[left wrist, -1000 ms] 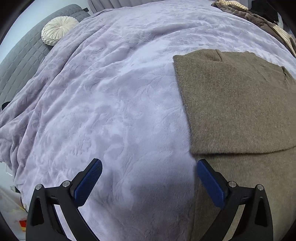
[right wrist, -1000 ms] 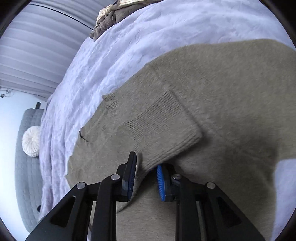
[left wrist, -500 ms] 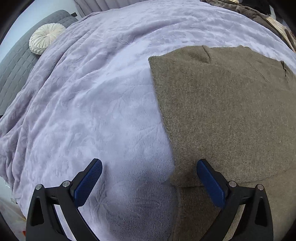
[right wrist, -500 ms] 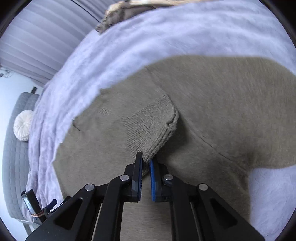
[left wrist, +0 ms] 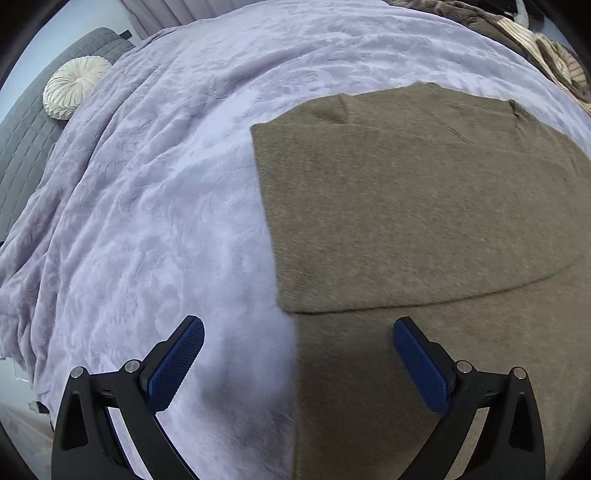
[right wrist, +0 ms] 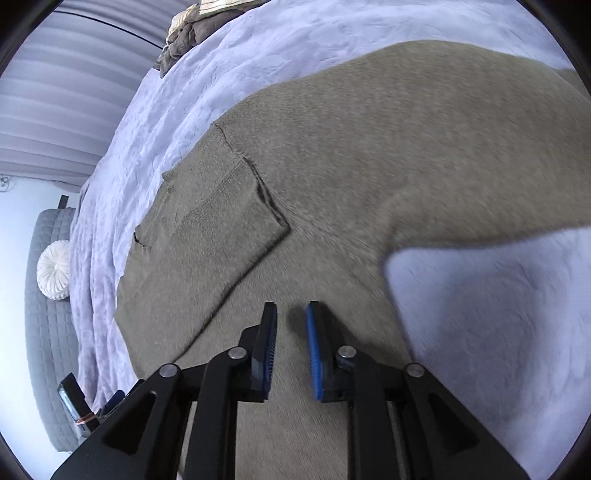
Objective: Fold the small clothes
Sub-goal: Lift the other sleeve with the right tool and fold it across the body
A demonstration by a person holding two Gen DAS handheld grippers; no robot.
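Lavender plush blanket (left wrist: 155, 206) is covering the bed I'm watching, a round cream cushion (left wrist: 75, 86) sitting against the grey headboard (left wrist: 26, 147) and other clothes (right wrist: 188, 31) piling at the far edge. I'm seeing the olive sweater (left wrist: 424, 221) lying flat, sleeve (right wrist: 207, 221) folded across it. My left hand-held gripper (left wrist: 297, 363) is hovering wide apart over its edge; my right hand-held gripper (right wrist: 291, 349) is hanging just above it, slightly parted, gripping nothing.

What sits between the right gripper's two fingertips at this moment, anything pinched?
Nothing pinched. In the right wrist view the right gripper stands slightly open, and the gap shows only the olive sweater lying flat beneath, with the folded-in sleeve cuff further ahead.
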